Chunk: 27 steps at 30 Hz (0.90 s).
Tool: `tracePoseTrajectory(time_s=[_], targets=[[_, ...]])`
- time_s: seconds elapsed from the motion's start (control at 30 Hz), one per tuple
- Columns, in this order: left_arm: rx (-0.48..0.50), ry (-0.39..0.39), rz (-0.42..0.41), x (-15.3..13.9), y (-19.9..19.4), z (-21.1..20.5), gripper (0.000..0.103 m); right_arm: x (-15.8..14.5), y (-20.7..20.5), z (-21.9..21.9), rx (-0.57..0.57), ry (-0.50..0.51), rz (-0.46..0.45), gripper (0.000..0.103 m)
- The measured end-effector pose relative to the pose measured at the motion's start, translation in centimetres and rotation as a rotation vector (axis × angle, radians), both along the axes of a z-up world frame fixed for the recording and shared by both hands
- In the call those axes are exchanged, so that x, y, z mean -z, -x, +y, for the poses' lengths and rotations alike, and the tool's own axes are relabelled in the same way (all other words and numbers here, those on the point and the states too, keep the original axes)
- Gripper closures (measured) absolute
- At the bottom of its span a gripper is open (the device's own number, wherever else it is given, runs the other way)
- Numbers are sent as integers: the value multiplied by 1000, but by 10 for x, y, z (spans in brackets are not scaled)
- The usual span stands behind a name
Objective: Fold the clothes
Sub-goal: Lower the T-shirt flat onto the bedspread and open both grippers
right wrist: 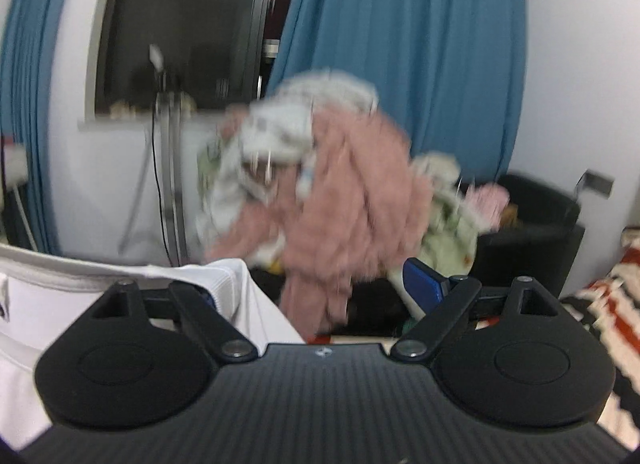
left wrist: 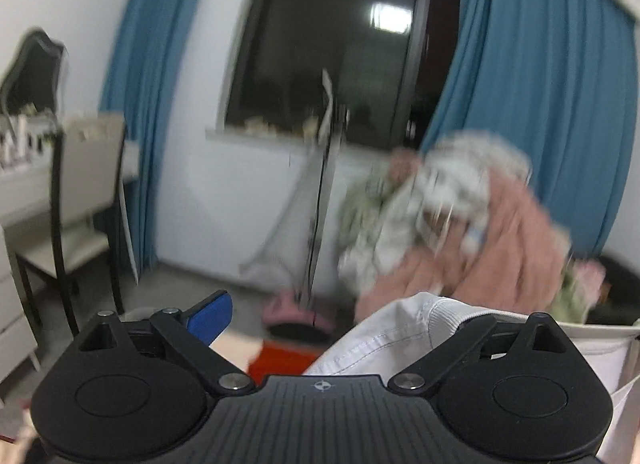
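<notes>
A white garment (left wrist: 384,340) hangs raised in the air between both grippers. In the left wrist view its ribbed edge drapes over the right finger of my left gripper (left wrist: 320,324); the blue left fingertip (left wrist: 210,318) stands wide apart, so the jaws are open. In the right wrist view the same white garment (right wrist: 80,296) drapes over the left finger of my right gripper (right wrist: 320,288), whose blue right fingertip (right wrist: 424,284) is also spread wide. The covered fingertips are hidden by cloth. Both views are blurred.
A heap of pink and pale patterned clothes (left wrist: 460,216) lies on a black armchair (right wrist: 532,232) ahead, also in the right wrist view (right wrist: 332,184). Blue curtains (left wrist: 540,104) frame a dark window (left wrist: 328,44). A chair (left wrist: 80,192) and dresser stand left. A striped blanket (right wrist: 608,304) lies right.
</notes>
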<state>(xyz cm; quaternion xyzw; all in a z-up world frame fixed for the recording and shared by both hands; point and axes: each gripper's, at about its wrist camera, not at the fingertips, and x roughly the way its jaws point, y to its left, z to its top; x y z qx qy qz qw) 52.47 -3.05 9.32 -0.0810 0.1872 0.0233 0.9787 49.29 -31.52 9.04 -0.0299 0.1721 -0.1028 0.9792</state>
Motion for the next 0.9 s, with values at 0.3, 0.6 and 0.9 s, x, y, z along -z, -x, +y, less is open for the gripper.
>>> tracePoseTrajectory(time_s=[0.3,0.6,0.9], targets=[[208,-228,392,150,-136,-5,9,138,-108,8,-141,-46,536,17],[370,-151,392,99,-102,-18,0,89,-79,47,-264,-96,470,16],[318,-168,126,18,77,-21,0,22,93,42,-191,-194,159,16]])
